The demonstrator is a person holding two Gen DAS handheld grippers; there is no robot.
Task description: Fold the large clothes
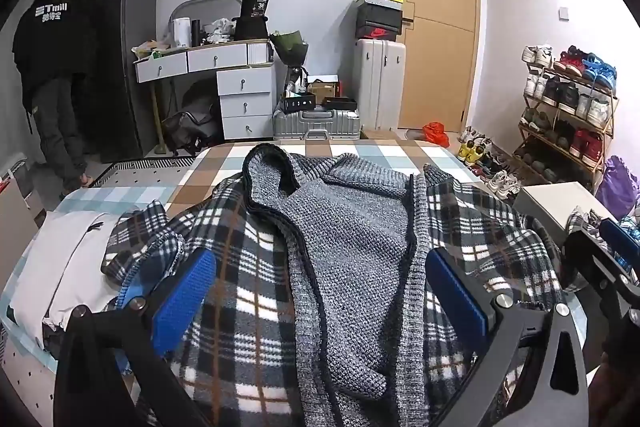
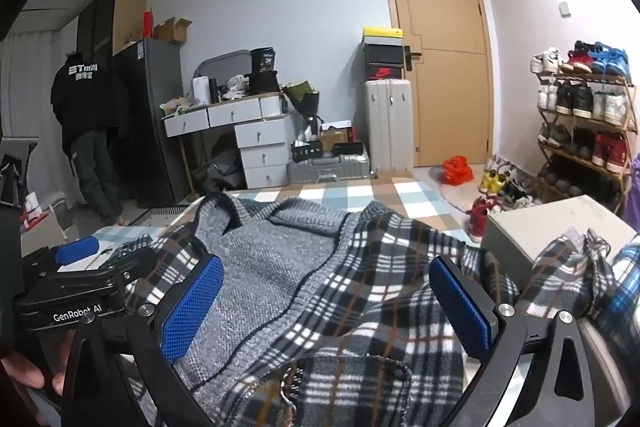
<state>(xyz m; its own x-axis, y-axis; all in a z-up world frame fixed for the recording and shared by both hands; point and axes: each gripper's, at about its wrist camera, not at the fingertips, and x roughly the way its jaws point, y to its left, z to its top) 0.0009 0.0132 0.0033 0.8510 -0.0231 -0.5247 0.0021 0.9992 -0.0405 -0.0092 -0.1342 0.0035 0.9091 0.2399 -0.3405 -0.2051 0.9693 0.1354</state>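
A large grey knit hooded cardigan (image 1: 352, 227) with a black, white and brown plaid lining lies spread open on the bed, its hood toward the far edge. In the left wrist view my left gripper (image 1: 320, 295) hovers over its middle, open, with nothing between the blue pads (image 1: 184, 299). My right gripper (image 1: 600, 247) shows at the right edge over the plaid side. In the right wrist view the cardigan (image 2: 260, 259) lies below my right gripper (image 2: 326, 305), which is open and holds nothing. My left gripper (image 2: 80, 261) sits at the left, held by a hand (image 2: 24, 375).
The bed has a blue, brown and white checked sheet (image 1: 360, 151). A white folded cloth (image 1: 60, 259) lies at its left and a white box (image 2: 552, 227) at its right. Beyond stand suitcases (image 1: 380, 87), a shoe rack (image 1: 568, 115), a door and a person (image 1: 52, 67) at the fridge.
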